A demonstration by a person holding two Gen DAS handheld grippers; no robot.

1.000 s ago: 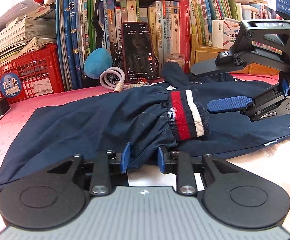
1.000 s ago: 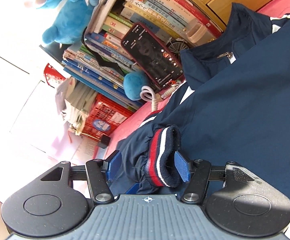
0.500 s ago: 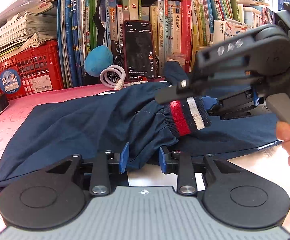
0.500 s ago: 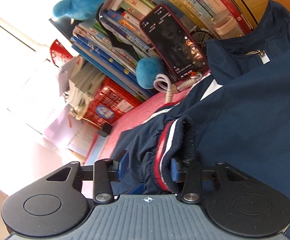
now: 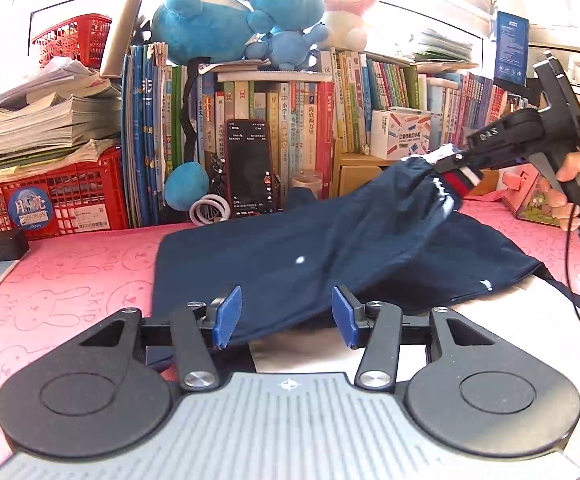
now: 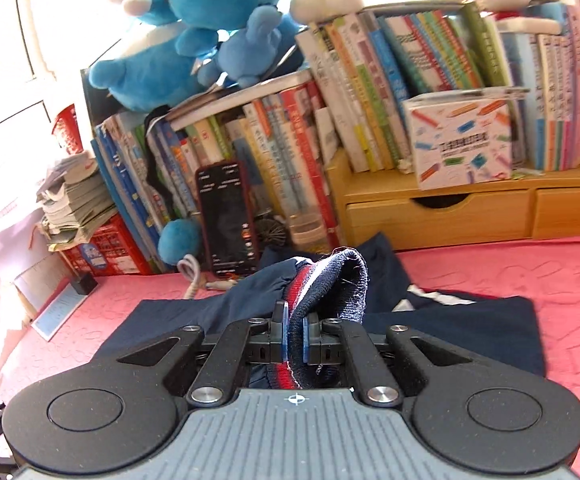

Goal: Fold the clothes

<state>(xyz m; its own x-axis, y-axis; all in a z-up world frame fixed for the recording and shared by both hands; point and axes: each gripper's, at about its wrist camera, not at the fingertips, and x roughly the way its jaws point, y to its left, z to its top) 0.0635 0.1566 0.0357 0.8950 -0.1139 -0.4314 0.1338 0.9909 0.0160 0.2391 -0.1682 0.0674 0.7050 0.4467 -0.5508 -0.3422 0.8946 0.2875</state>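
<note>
One pink mat (image 5: pixel 70 276) covers the desk; books (image 5: pixel 290 120) line the back at 12 o'clock. Navy jacket (image 5: pixel 274 264) lies mid-mat, its sleeve lifted toward 2 o'clock. R gripper (image 6: pixel 293 338) is clamped on the striped cuff (image 6: pixel 329 284), held off the mat. L gripper (image 5: pixel 286 314) at 6 o'clock: jaws opening, hem between pads, not pinched.

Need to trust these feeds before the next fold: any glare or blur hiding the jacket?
Left wrist view: windows behind the plush toys blown out, navy jacket sharp, fisheye bends the edges. Right wrist view: upper left washed out, books slightly smeared, striped cuff clear.
</note>
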